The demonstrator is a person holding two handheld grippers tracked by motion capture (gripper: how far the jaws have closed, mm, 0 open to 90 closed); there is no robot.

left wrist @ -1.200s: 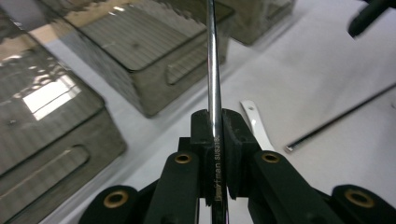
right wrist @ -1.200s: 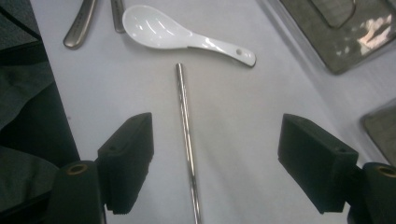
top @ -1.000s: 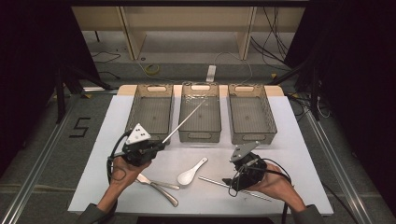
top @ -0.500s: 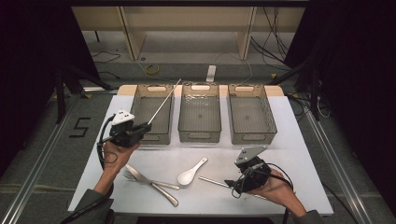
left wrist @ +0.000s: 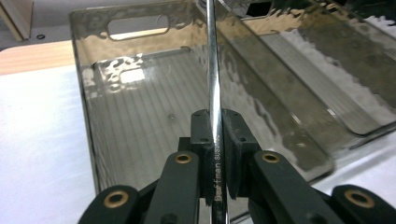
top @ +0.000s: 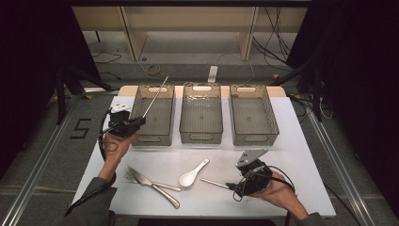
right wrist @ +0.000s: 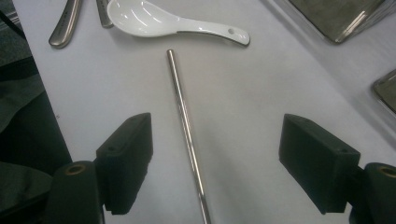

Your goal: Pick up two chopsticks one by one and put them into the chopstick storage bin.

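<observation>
the left gripper pinched a thin steel chopstick over the left clear plastic bin, its long axis pointing along the bin. the right gripper was spread astride a second steel chopstick on the table.

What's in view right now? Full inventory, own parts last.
bins: 3, smoky clear plastic, in a row at the table's far side: left bin, middle bin, right bin
held chopstick: 1, steel, clamped in the left claw, angled up over the left bin
loose chopstick: 1, steel, flat on the table between the right claw's jaws
spoon: 1, white ceramic, table centre front
fork: 1, steel, front left, crossing the knife
knife: 1, steel, front left
table: 1, white top
left claw: 1, black, shut on the held chopstick
right claw: 1, black, open, jaws either side of the loose chopstick
hands: 2, left hand, right hand
</observation>
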